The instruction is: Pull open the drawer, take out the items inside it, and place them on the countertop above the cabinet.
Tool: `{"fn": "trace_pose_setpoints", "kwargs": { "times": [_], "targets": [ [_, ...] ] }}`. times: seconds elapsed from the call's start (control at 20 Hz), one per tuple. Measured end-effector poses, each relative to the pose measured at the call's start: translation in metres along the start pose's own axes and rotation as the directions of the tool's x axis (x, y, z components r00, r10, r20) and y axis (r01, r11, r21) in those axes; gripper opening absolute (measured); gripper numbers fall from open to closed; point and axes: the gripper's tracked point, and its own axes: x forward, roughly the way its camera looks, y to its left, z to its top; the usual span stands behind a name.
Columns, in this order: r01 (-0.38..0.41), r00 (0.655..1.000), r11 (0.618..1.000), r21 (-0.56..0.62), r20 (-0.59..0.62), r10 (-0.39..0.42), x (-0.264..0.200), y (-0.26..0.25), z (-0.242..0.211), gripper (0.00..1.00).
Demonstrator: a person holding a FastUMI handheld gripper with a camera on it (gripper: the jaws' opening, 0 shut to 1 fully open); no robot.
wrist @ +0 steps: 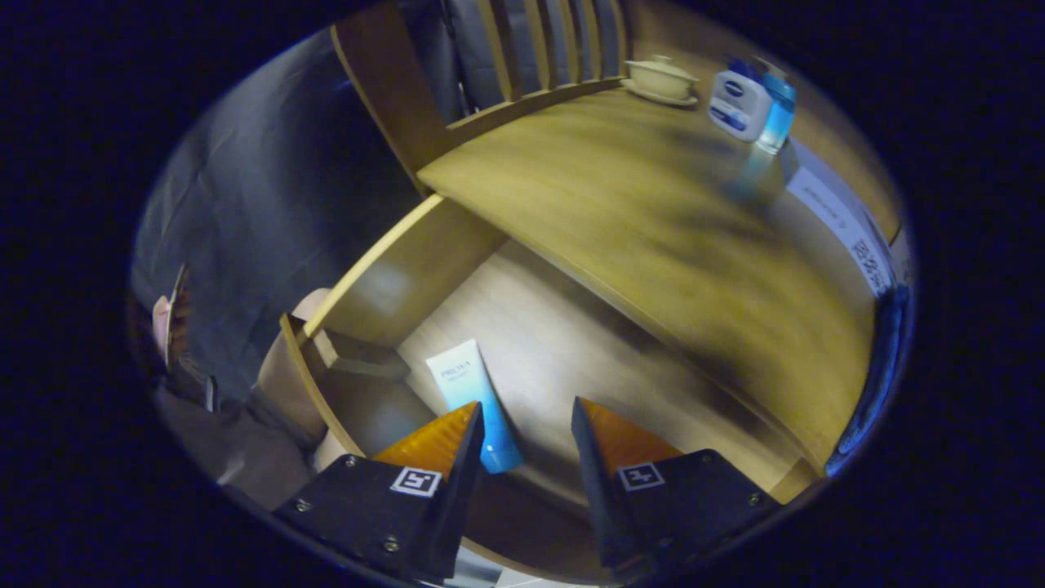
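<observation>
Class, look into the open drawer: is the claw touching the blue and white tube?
Cannot tell. In the gripper view the claw is open over the drawer, and one finger overlaps the tube, so contact or a height gap cannot be judged.

Smooth wood countertop (620,204), pale wood drawer (563,343), glossy plastic tube (478,400)

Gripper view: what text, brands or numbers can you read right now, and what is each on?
Nothing reads with certainty.
Tube in the drawer: one short line of print, too blurred to quote.
White bottle on the countertop: dark oval logo, too small.
Sheet at the countertop's edge: rows of print, blurred.
Gripper, open above the drawer: square markers, no words.
</observation>
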Motion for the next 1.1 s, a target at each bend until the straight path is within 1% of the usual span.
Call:
{"fn": "trace_pose_setpoints", "kwargs": {
  "times": [0.15,0.25,0.45,0.5,0.55,0.7,0.95,1.1],
  "targets": [
    [-0.052,0.996,0.996,-0.066,-0.072,0.048,0.013,0.017,-0.005,0.64],
    [-0.082,0.993,0.993,-0.082,-0.091,0.075,0.017,0.023,0.001,0.66],
    [-0.124,0.982,0.984,-0.128,-0.155,0.104,0.028,0.03,-0.001,0.66],
    [-0.137,0.979,0.983,-0.12,-0.165,0.116,0.021,0.031,0.002,0.66],
    [-0.147,0.977,0.982,-0.121,-0.175,0.125,0.032,0.035,-0.001,0.66],
    [-0.161,0.966,0.979,-0.123,-0.224,0.131,0.033,0.035,-0.003,0.66],
    [-0.21,0.93,0.976,-0.06,-0.319,0.181,0.034,0.037,-0.013,0.66],
    [-0.213,0.914,0.977,-0.033,-0.36,0.187,0.035,0.034,-0.016,0.66]
  ]
}}
